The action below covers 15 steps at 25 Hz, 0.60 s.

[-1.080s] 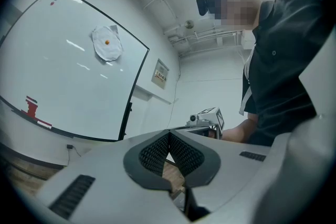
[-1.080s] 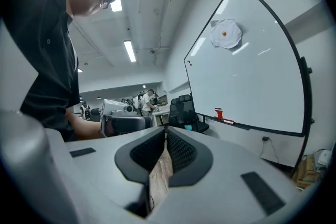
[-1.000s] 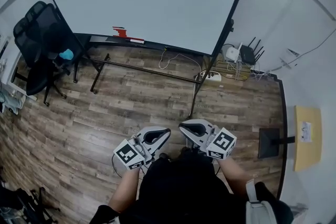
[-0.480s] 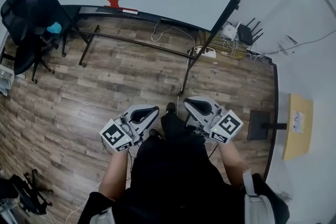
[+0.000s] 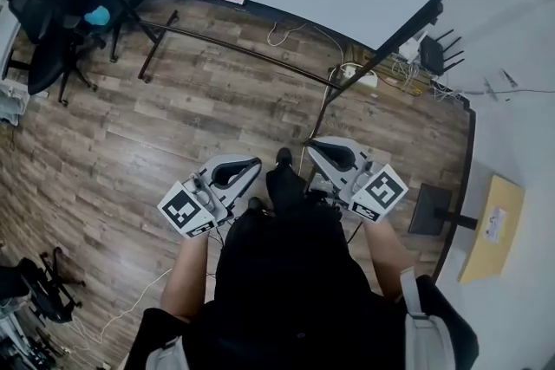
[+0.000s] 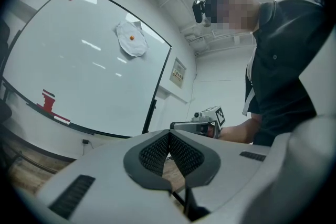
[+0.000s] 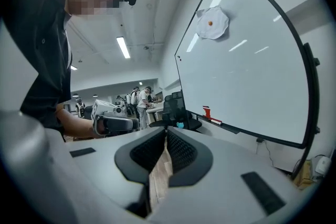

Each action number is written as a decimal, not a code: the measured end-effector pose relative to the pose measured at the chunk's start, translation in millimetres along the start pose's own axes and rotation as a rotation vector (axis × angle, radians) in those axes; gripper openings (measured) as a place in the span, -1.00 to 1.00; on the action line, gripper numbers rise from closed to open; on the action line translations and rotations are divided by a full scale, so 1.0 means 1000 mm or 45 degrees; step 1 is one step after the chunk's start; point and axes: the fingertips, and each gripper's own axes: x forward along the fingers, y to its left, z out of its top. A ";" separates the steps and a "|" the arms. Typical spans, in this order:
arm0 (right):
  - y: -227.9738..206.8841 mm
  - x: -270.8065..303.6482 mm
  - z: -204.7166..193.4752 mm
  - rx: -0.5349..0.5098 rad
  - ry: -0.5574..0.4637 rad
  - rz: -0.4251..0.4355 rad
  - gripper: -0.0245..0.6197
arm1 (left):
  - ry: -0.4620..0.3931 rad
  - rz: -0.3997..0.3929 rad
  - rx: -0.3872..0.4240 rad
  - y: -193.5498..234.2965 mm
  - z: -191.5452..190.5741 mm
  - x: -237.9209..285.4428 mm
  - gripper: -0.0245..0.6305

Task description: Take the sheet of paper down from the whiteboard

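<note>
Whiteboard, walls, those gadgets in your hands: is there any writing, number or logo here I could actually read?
No text here reads clearly.
Wall sign beside the whiteboard: print too blurred.
White label on the yellow board: too small.
Sheet of paper: no writing shows.
Square markers: black-and-white patterns, no letters.

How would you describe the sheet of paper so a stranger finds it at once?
Find the large whiteboard. Near its top edge hangs the sheet of paper, white and crumpled. A small orange dot marks its middle, unlike the red item far below.
</note>
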 end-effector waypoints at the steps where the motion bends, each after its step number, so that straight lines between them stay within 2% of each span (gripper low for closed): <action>1: -0.011 0.006 0.000 -0.004 0.004 0.013 -0.84 | 0.005 0.015 -0.003 0.012 0.000 0.006 -0.89; 7: -0.076 0.037 0.018 0.001 -0.007 0.103 -0.84 | 0.041 0.062 -0.005 0.072 0.018 0.060 -0.89; 15: -0.135 0.056 0.065 -0.094 -0.091 0.228 -0.84 | 0.052 0.103 0.137 0.104 0.074 0.121 -0.89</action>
